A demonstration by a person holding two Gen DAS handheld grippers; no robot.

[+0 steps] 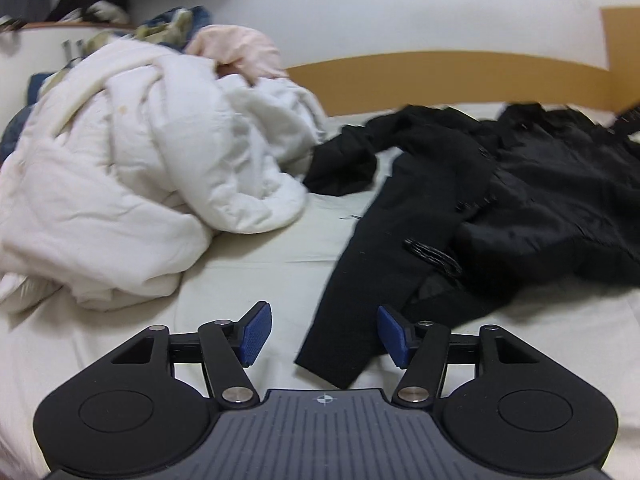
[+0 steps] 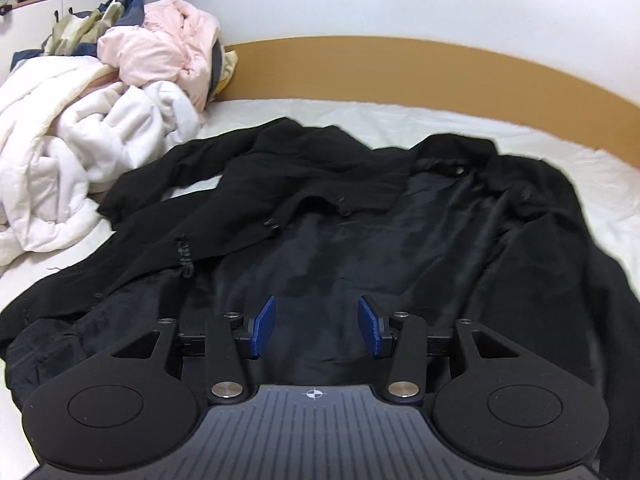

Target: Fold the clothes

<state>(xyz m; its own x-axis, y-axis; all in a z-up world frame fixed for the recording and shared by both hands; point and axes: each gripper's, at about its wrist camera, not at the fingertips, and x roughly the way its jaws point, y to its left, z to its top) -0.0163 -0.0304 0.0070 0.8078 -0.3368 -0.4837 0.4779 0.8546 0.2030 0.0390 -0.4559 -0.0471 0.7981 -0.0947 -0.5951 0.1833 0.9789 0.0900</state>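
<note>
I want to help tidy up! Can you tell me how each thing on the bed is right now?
black jacket: spread open on the bed, lining up, not folded.
white duvet: crumpled in a heap beside the jacket.
pink garment: bunched on top of the pile.
left gripper: jaws open, holding nothing.
right gripper: jaws open, holding nothing, above the jacket.

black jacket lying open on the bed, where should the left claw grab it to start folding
Take the black fabric jacket by the hem corner of its left front panel, coming in low from the near bed edge. That corner lies flat and free on the white bed sheet, right ahead of the open left claw, with no other cloth over it.
</note>
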